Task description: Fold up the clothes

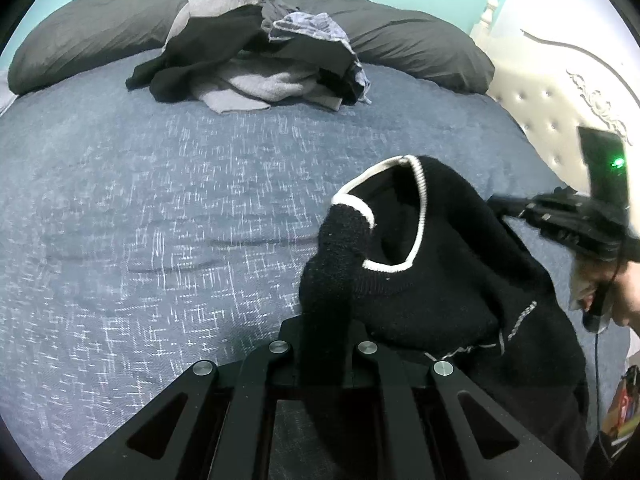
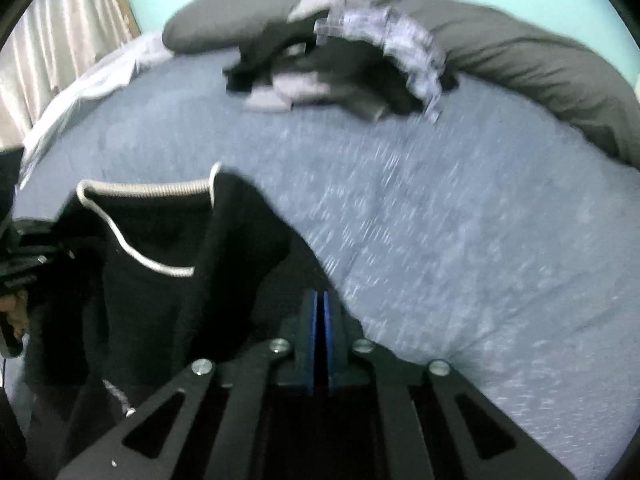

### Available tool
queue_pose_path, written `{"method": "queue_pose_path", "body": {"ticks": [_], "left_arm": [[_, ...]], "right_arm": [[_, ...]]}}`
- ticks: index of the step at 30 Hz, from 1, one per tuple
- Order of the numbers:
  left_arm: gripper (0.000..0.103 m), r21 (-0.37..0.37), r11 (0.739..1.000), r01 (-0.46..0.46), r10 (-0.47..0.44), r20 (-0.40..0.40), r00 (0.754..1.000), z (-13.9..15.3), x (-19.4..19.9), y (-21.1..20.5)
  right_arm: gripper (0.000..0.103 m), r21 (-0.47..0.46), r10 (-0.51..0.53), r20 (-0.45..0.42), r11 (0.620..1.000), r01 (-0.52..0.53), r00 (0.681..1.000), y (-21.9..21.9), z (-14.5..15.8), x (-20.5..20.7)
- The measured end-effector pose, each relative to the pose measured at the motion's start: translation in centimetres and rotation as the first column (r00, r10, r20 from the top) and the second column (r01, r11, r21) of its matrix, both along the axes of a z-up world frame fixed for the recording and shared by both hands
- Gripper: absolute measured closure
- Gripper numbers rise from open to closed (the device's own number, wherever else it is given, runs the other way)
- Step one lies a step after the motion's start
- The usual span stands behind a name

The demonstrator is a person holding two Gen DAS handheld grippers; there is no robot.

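A black sweater (image 1: 432,280) with a white-trimmed neckline (image 1: 418,200) hangs in the air above the blue bedcover (image 1: 160,200). My left gripper (image 1: 330,292) is shut on one shoulder, and the fabric drapes over its fingers and hides them. My right gripper (image 2: 318,300) has its blue pads (image 2: 308,340) pressed together on the sweater's (image 2: 168,312) other shoulder. The right gripper (image 1: 532,210) also shows at the sweater's far edge in the left wrist view. In the blurred right wrist view, the left gripper (image 2: 28,256) sits at the left edge.
A heap of grey, black and patterned clothes (image 1: 256,52) lies at the back of the bed against dark grey pillows (image 1: 80,32). A white tufted headboard (image 1: 560,92) stands at the right. A person's head (image 1: 600,288) leans in there. Curtains (image 2: 60,40) hang at the left.
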State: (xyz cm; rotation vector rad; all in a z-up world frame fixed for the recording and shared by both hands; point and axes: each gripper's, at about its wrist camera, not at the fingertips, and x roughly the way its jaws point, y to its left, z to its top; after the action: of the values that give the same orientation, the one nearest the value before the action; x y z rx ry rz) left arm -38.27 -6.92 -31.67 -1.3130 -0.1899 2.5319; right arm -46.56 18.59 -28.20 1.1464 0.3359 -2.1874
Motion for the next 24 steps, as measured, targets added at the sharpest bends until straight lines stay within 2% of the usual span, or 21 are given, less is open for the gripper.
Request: {"method": "queue_pose_path", "body": {"ticks": [11,12,14,17,20,21,23,24], "left_arm": [[0.098,-0.032,0.999,0.013,-0.014,-0.048,0.999,5.4,0.0,1.1],[0.098,-0.035,0.999,0.014,-0.016,-0.053,0.998,5.9,0.0,1.3],[0.098,-0.041,0.999,0.017,-0.019,-0.060,0.998,6.7,0.0,1.5],[0.098,-0.039,0.999,0.015,-0.018,-0.061,0.998,6.8,0.5,1.6],[0.098,-0.041,0.999,0.014,-0.016,-0.056,0.998,6.3,0.9,1.3],[0.098,-0.041,0.999,0.014,-0.017,-0.055,0.998,6.2,1.0,1.2],[0.098,-0.042,0.999,0.017,-0.019,-0.054,0.998,5.9,1.1,0.9],[0.098,-0.040,0.999,0.018,-0.020,-0.054,0.998,5.8,1.1,0.7]], "right_arm": [[0.103,-0.090,-0.101,-0.180,0.992,0.086,0.979,5.4,10.7,0.9],[0.103,-0.095,-0.108,-0.182,0.991,0.092,0.977,5.9,11.4,0.9],[0.103,-0.100,-0.098,-0.130,0.991,0.085,0.987,6.5,11.8,0.7],[0.103,-0.112,-0.075,-0.033,0.991,0.071,0.997,6.5,10.6,0.4],[0.100,-0.105,-0.081,0.062,0.991,0.087,0.995,5.8,8.1,-0.4],[0.097,-0.095,-0.089,0.077,0.991,0.096,0.993,5.5,7.2,-0.7],[0.082,-0.076,-0.106,0.106,0.991,0.114,0.989,4.9,5.4,-1.4],[0.070,-0.066,-0.114,0.121,0.990,0.123,0.986,4.6,4.5,-1.7]]}}
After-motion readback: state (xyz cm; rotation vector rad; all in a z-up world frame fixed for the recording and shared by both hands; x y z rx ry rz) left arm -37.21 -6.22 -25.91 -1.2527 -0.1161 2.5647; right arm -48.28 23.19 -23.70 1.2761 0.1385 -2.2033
